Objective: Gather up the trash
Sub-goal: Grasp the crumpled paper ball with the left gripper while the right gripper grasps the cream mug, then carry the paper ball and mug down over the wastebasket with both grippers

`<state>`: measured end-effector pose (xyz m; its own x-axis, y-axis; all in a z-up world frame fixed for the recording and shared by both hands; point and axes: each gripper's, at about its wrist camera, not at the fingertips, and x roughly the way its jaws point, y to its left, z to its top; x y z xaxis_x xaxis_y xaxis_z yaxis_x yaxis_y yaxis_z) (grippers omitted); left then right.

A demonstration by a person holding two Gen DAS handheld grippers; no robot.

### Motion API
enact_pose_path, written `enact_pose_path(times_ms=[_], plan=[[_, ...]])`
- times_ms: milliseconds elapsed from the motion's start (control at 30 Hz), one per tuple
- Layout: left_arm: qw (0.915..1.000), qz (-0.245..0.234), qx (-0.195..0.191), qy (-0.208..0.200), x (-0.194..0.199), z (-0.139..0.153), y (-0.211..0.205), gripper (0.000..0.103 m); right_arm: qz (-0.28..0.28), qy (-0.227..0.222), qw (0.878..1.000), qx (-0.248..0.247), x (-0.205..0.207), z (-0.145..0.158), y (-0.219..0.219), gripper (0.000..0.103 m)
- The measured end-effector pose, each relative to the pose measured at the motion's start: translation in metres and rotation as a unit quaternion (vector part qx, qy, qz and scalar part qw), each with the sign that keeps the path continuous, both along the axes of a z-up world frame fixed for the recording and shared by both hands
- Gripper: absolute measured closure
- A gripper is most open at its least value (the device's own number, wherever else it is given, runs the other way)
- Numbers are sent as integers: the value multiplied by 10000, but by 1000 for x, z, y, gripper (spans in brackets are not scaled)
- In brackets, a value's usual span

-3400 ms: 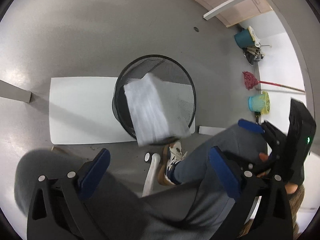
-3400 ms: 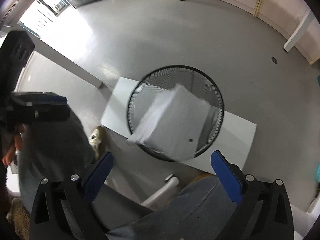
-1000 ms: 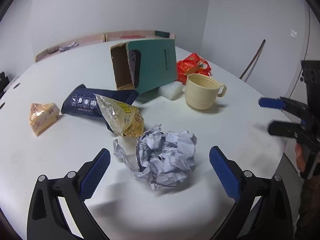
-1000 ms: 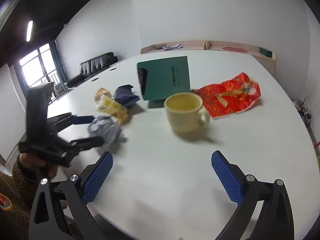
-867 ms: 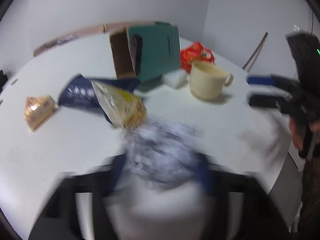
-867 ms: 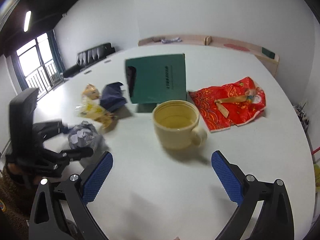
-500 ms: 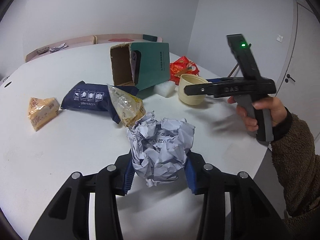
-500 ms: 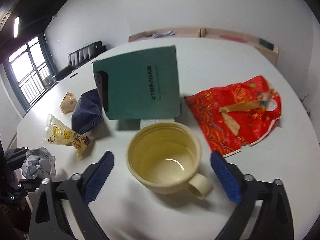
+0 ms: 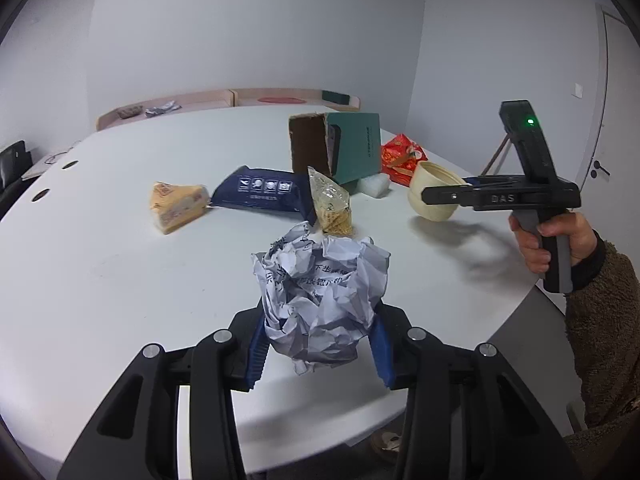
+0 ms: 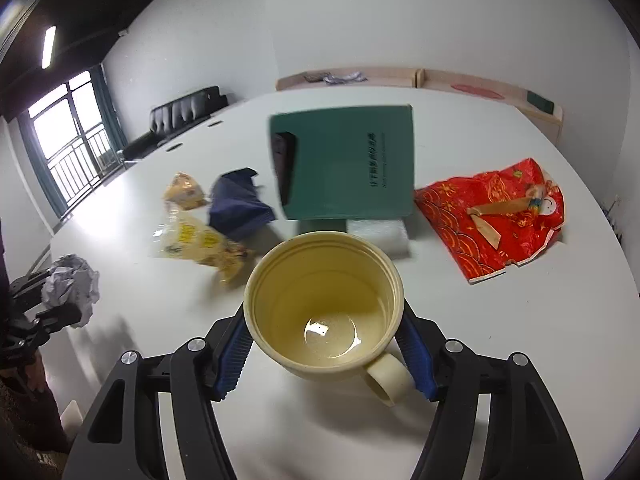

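- The step in hand is the pickup: both tools have taken a piece of trash from the white surface (image 9: 120,280).
- The left tool (image 9: 318,354) holds a ball of crumpled paper (image 9: 320,292) between its blue pads, near the near edge of the surface.
- The right tool (image 10: 324,354) holds a yellow cup (image 10: 324,304) by its sides; the cup is empty and its handle points to the near right.
- In the left view the cup looks tilted and lifted a little.
- Other trash lies farther away: a green folder (image 10: 348,160), a red wrapper (image 10: 496,216), a dark blue bag (image 9: 260,192), a clear snack bag (image 9: 330,204) and a yellow packet (image 9: 176,206).
- No bin is in view. I judge that the next move is to carry both things off the surface to a bin, with a firm grip, because the paper is soft and can slip.
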<state>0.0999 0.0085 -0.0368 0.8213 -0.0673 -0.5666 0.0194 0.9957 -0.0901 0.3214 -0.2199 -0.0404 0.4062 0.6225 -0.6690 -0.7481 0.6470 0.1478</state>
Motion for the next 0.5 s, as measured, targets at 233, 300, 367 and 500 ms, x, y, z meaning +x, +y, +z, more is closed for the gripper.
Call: enact_pose_path(times_ms=[233,300,367,500], plan=[[9995,173,230,-91,-39,5,-10,60,296,-157,9992,217,-60,12,-7,35],[9996,177,218,-67,-53,3,-12,60,470,-242,9982,275,-87,15,-4,35],[9995,233,226,-20,-62,0,-14,60,573,-222,9977,301,-106,15,-2,35],[9992,297,271,59,-81,-6,-21,60,814,-330,9954,372,-142,16,2,35]])
